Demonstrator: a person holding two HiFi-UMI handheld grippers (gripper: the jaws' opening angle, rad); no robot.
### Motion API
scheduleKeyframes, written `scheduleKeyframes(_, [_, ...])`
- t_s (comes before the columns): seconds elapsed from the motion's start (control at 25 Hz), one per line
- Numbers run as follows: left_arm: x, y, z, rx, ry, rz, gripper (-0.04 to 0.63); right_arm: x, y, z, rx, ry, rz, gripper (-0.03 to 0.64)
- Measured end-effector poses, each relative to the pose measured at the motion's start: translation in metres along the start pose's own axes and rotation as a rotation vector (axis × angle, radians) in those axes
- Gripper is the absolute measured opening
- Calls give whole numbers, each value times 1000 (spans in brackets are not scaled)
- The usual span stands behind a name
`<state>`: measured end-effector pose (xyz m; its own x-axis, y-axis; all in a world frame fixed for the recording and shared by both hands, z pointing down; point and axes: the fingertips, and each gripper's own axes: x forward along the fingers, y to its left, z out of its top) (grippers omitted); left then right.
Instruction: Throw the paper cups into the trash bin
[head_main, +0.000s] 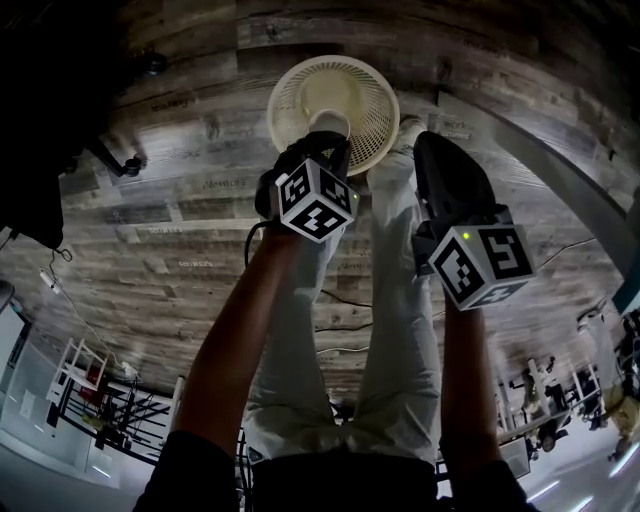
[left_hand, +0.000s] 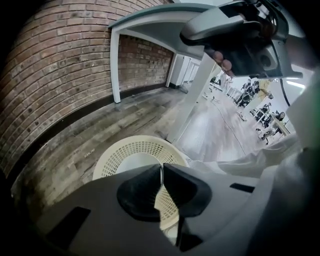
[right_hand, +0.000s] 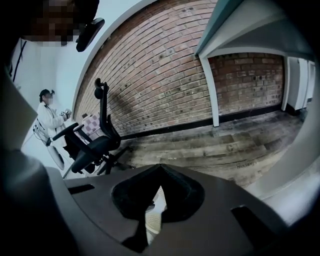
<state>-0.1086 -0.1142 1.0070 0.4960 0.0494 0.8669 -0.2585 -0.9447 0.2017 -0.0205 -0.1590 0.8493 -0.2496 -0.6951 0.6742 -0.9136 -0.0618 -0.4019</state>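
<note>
Paper cup (head_main: 328, 122) first: we see it as a small white shape right at the tip of the left gripper (head_main: 325, 142), poised over the open mouth of the trash bin (head_main: 290, 95). The bin is a cream basket with perforated walls, and it stands upright on the wooden floor (head_main: 170, 230), near the top of the head view.

In the left gripper view the jaws are squeezed almost together. Only a thin white edge is pinched between them, which reads as the cup's wall. The bin's mesh rim sits just beyond and below the jaws, and a brick wall (left_hand: 55, 75) curves away on the left.

Moving right in the head view, we pass the left gripper's marker cube (head_main: 316, 200) and the bare forearm behind it. Next come the person's legs in pale trousers (head_main: 400, 330), stretching up towards the bin.

Further right again is the right gripper (head_main: 430, 145), just beside the bin's right edge and above the right leg. In its own view the jaws meet at the tips with nothing gripped. Through the slot below the tips we glimpse a bit of pale mesh, which is the bin again. Off to the left in that view a black office chair (right_hand: 97, 142) stands on the floor against the brick wall. A person in white (right_hand: 47, 120) stands further back on that side.
</note>
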Motion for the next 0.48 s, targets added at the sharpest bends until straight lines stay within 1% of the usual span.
scheduleKeyframes(0.2, [11, 11, -2, 20, 4, 41, 26, 1, -8, -14, 6, 29, -3, 5])
scheduleKeyframes(0.28, [13, 17, -2, 18, 9, 70, 26, 1, -10, -16, 0, 38, 0, 5])
scheduleKeyframes(0.36, [16, 21, -6, 9, 30, 93, 26, 0, -10, -16, 1, 44, 6, 5])
scheduleKeyframes(0.44, [19, 21, -10, 8, 49, 92, 26, -1, -11, -16, 0, 47, 10, 5])
scheduleKeyframes(0.48, [21, 20, -11, 14, 55, 90, 42, -2, -11, -16, -2, 48, 12, 5])
